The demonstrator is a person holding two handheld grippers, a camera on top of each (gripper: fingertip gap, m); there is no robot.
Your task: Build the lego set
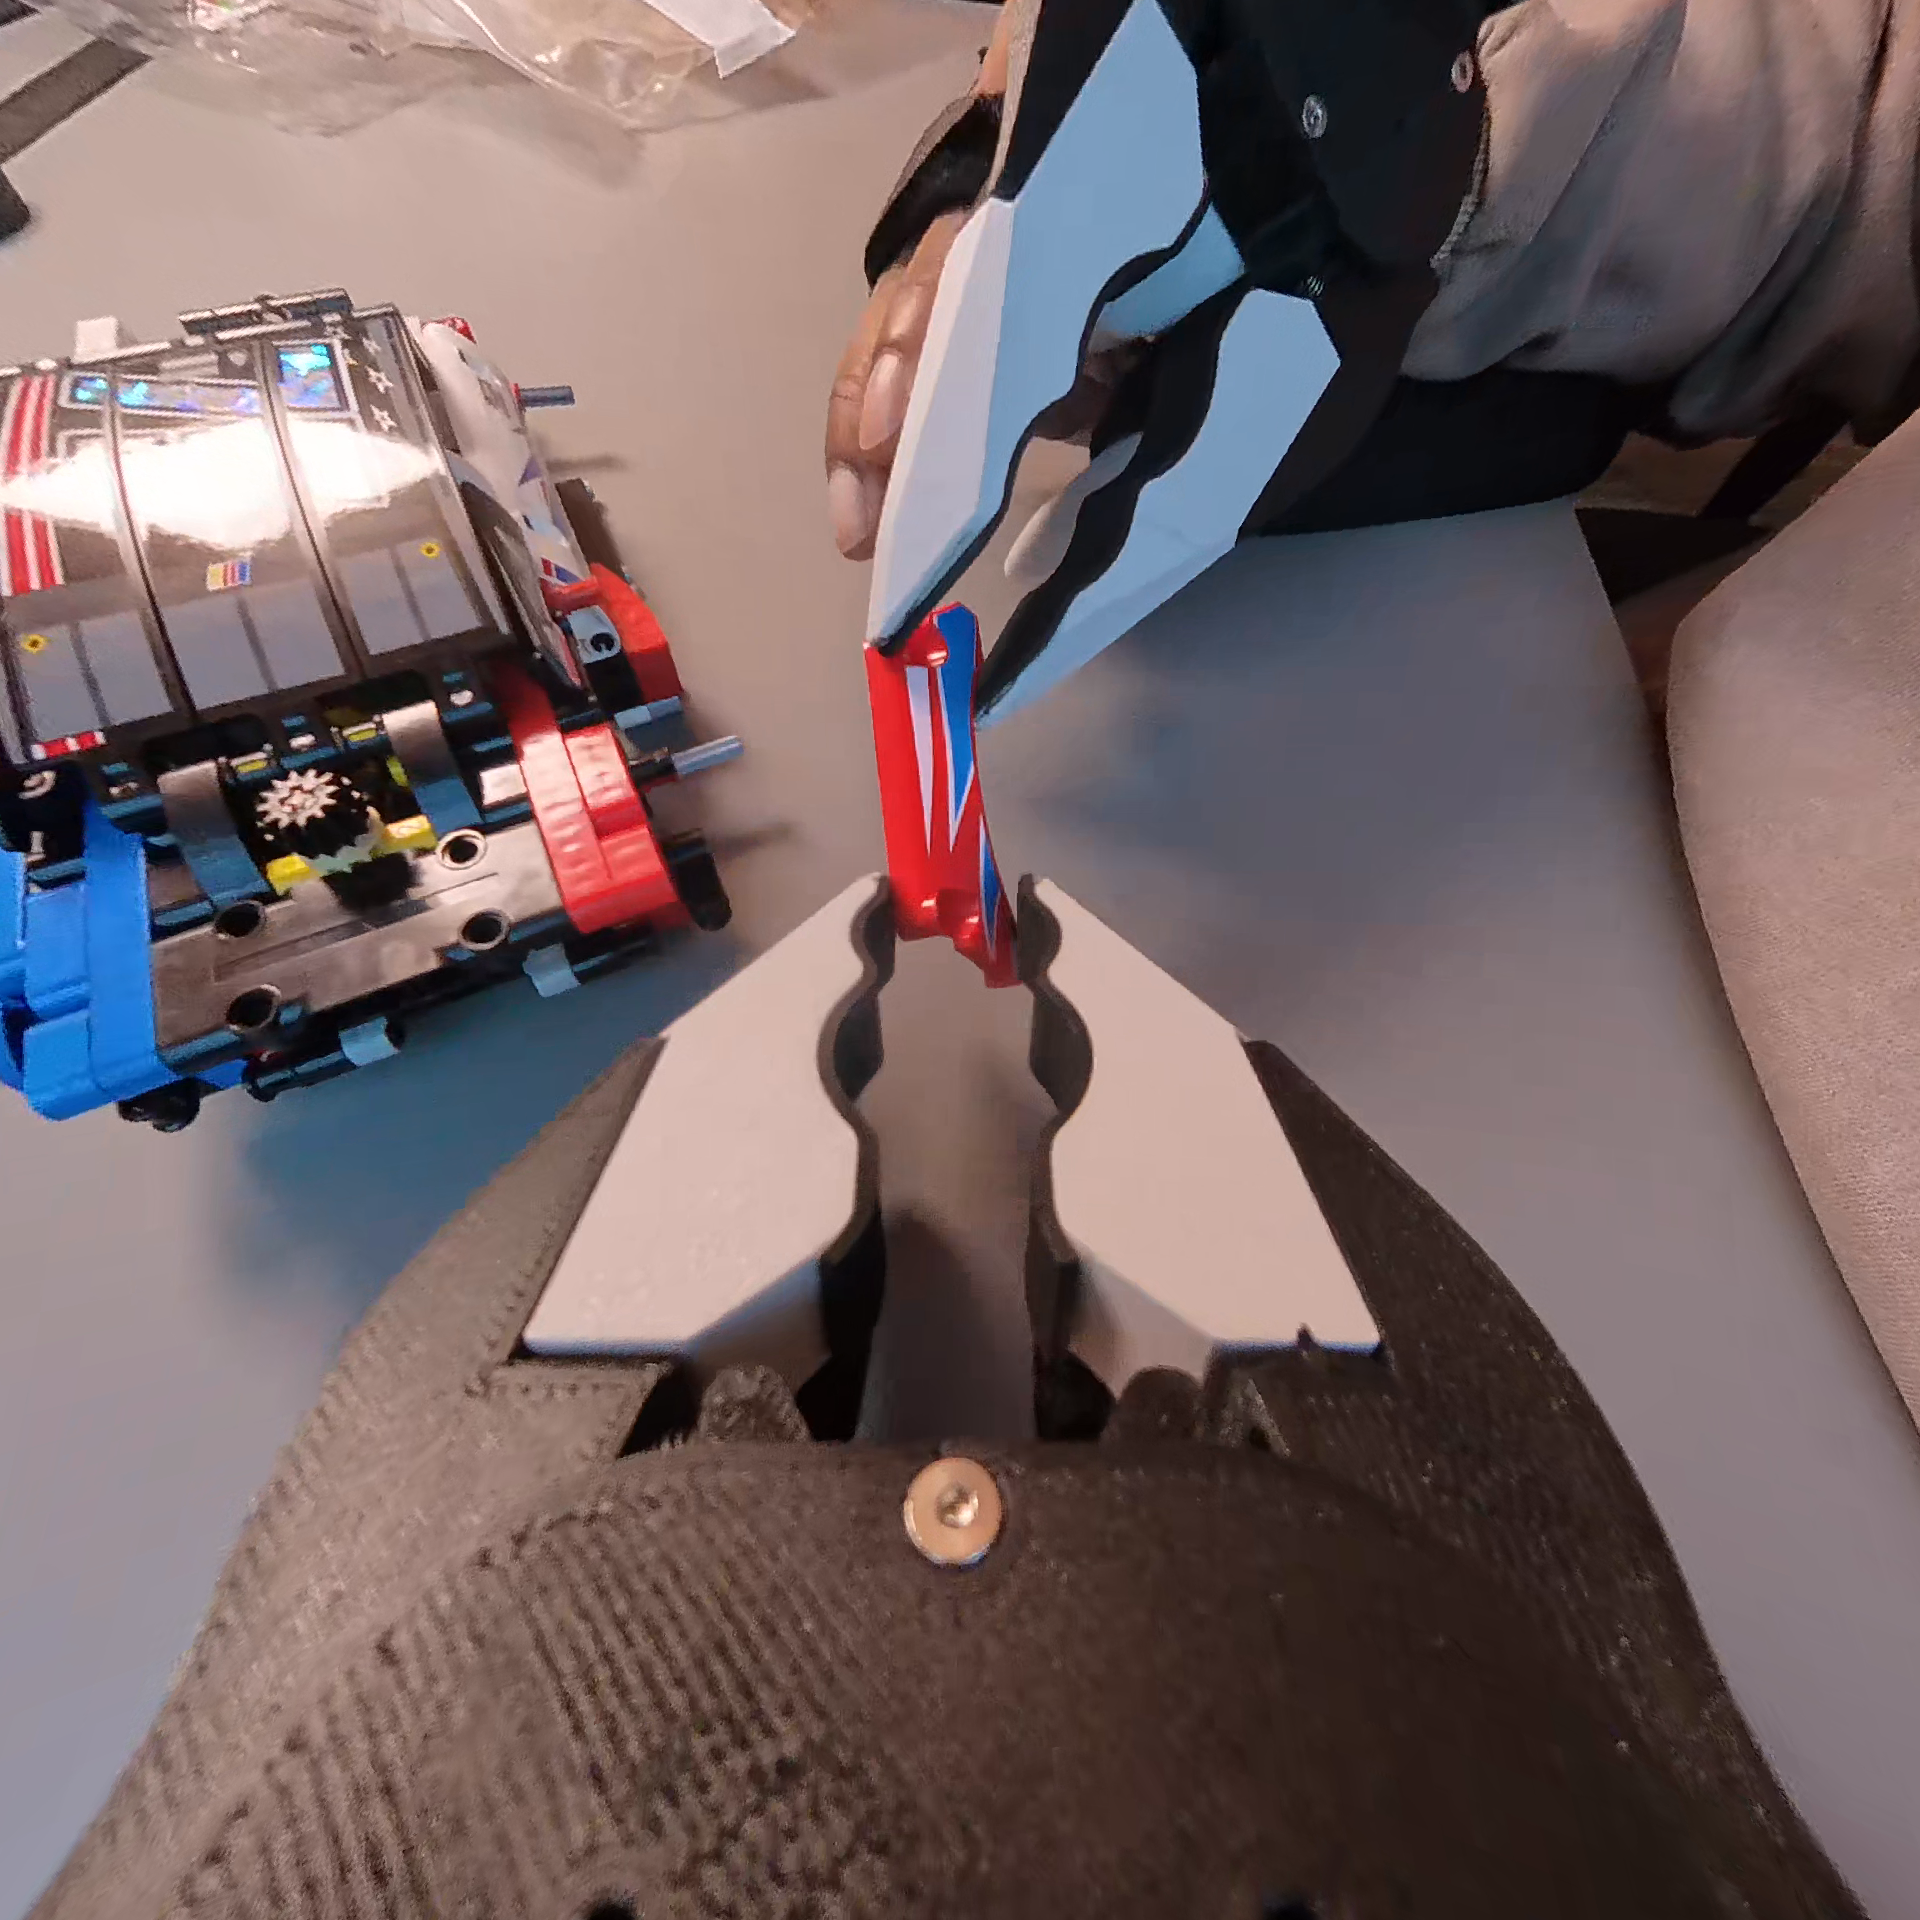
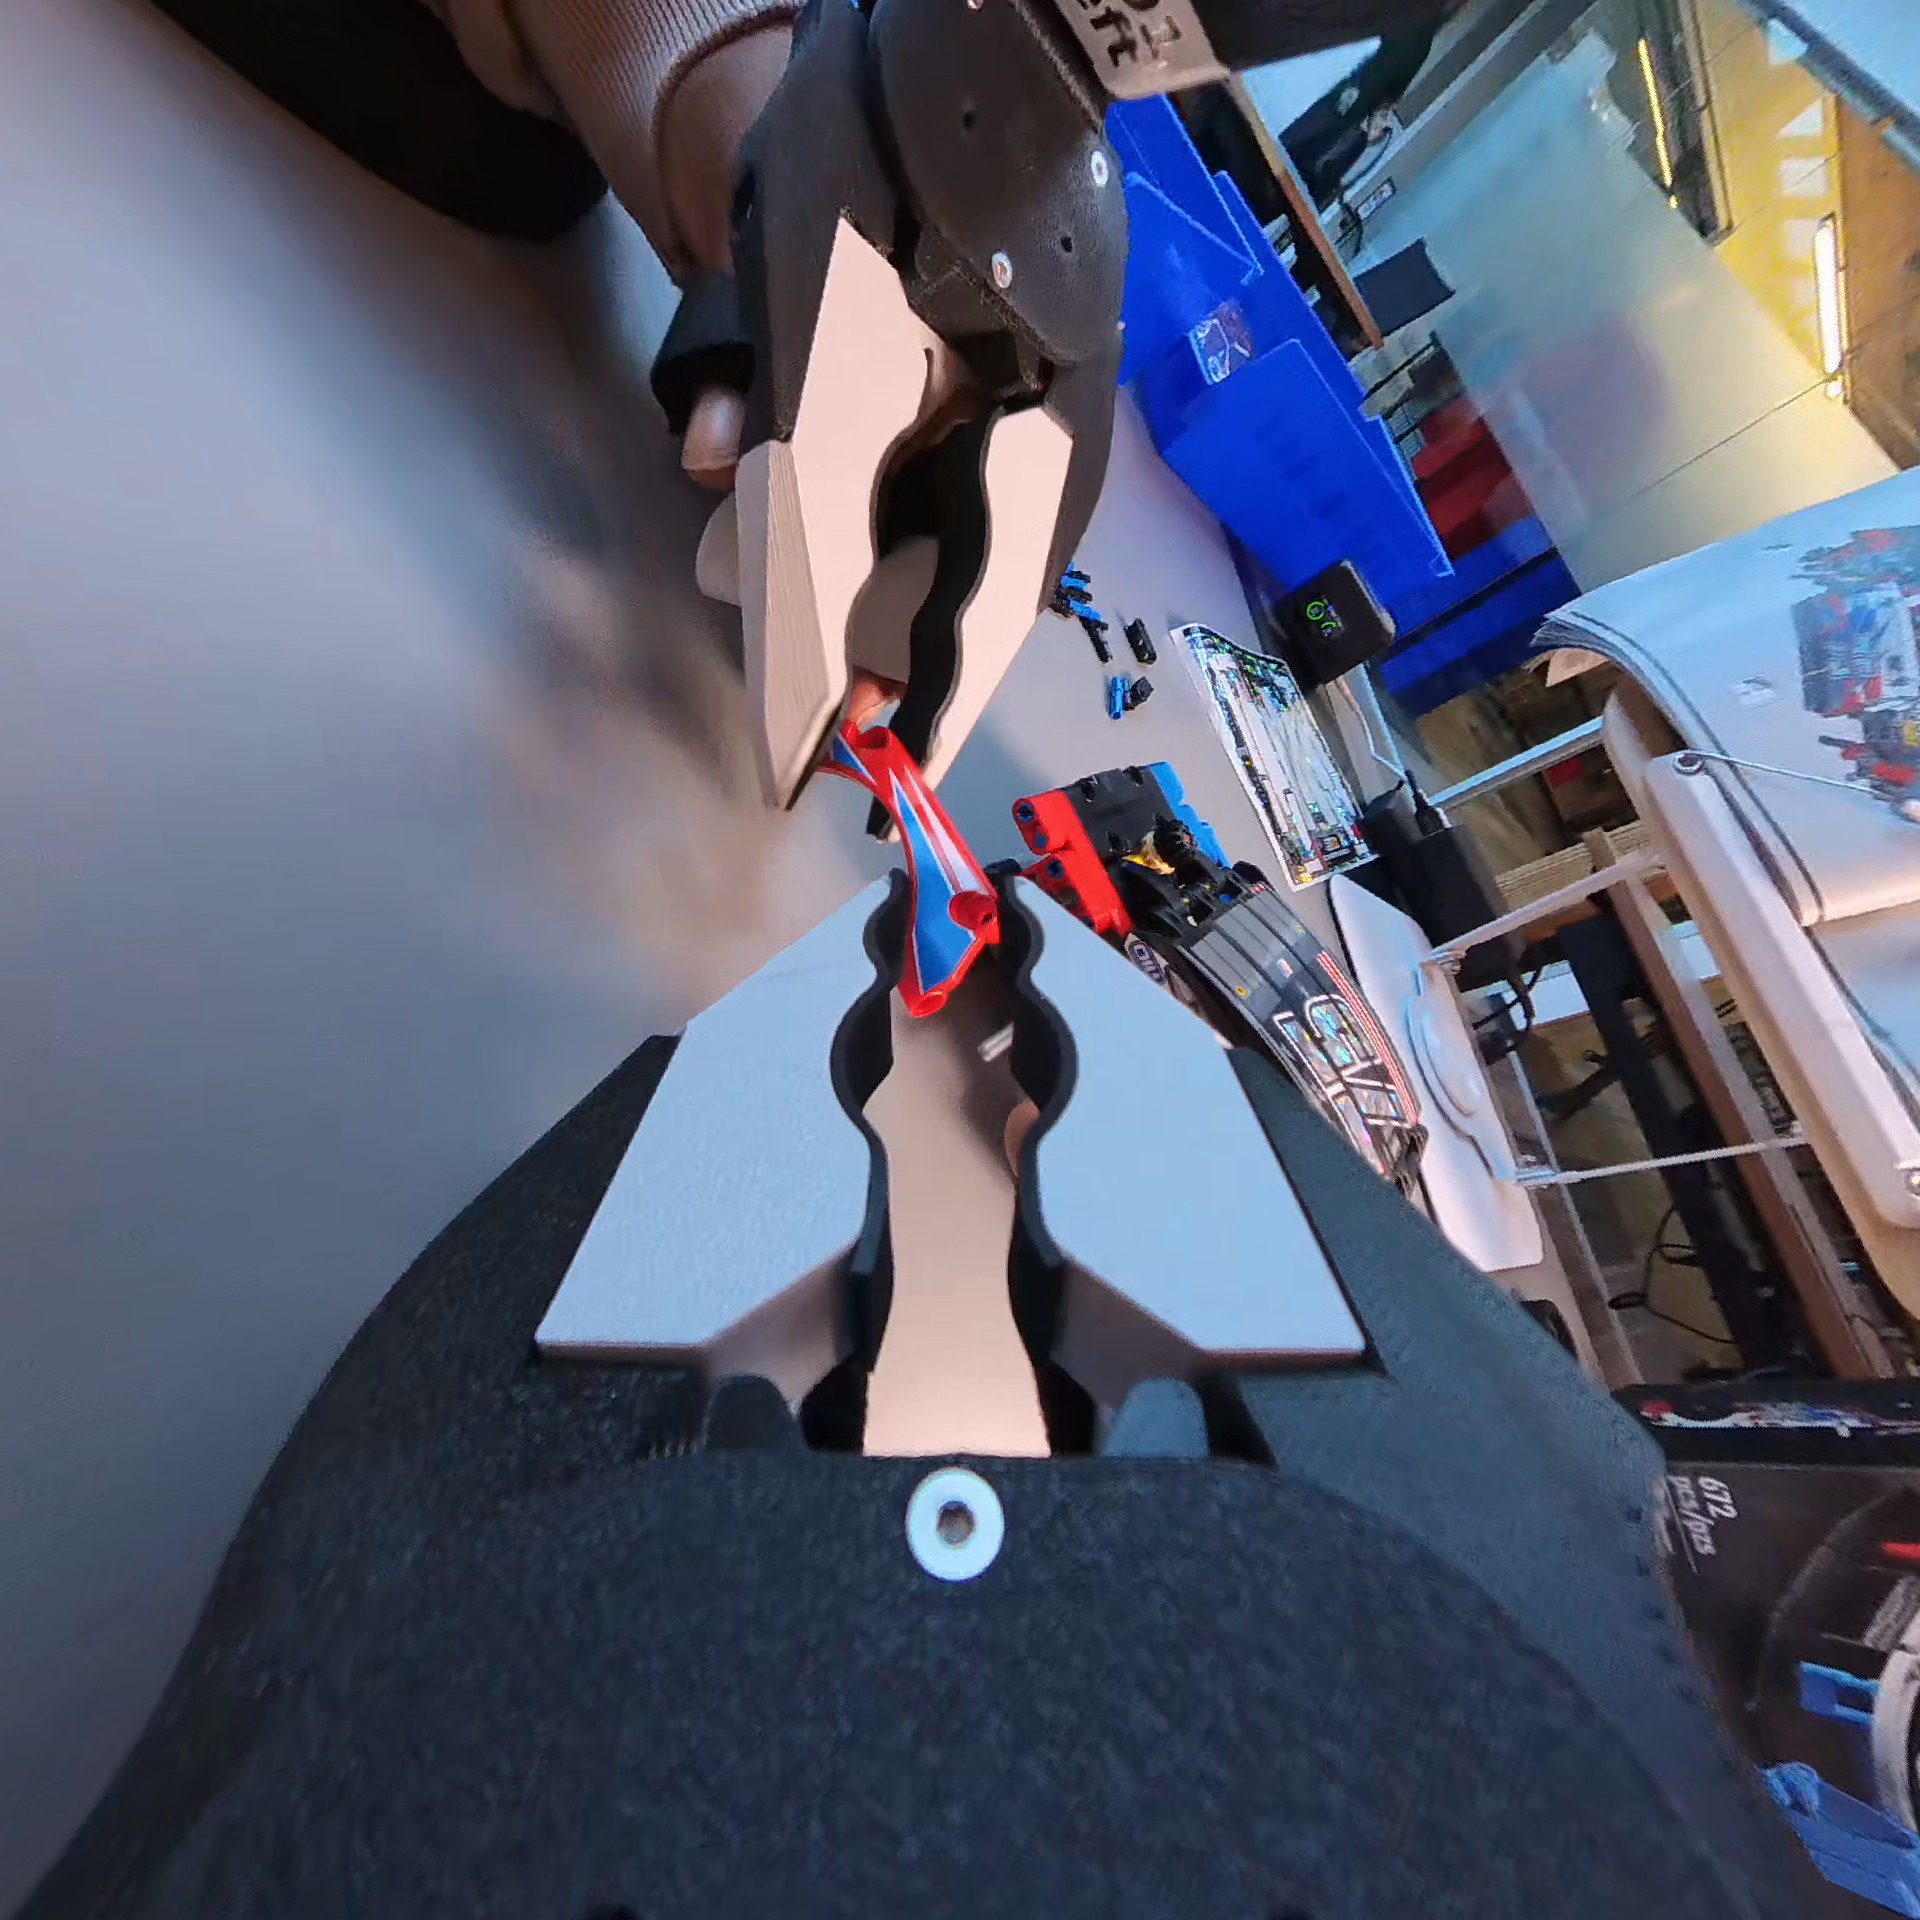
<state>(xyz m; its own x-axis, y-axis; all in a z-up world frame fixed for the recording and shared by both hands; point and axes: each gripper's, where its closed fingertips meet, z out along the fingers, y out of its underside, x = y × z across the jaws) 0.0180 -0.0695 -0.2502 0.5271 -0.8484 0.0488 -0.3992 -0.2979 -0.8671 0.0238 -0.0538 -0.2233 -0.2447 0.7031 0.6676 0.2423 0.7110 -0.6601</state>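
A red curved Lego panel (image 1: 935, 790) with a blue and white sticker is held in the air between both grippers. My left gripper (image 1: 956, 904) is shut on its near end. My right gripper (image 1: 930, 670) comes from the top and is shut on the far end. In the right wrist view the panel (image 2: 935, 883) sits between my right gripper's tips (image 2: 948, 904), with the left gripper (image 2: 852, 784) on its other end. The partly built Lego car (image 1: 312, 675) rests on the grey table (image 1: 1351, 831) to the left; it also shows in the right wrist view (image 2: 1195, 904).
Clear plastic bags (image 1: 468, 52) lie at the table's far edge. Small blue and black pins (image 2: 1101, 644), a sticker sheet (image 2: 1268, 748) and a small black device (image 2: 1335, 623) lie beyond the car. An open instruction booklet (image 2: 1766, 644), the set's box (image 2: 1818, 1558) and blue bins (image 2: 1299, 416) are nearby.
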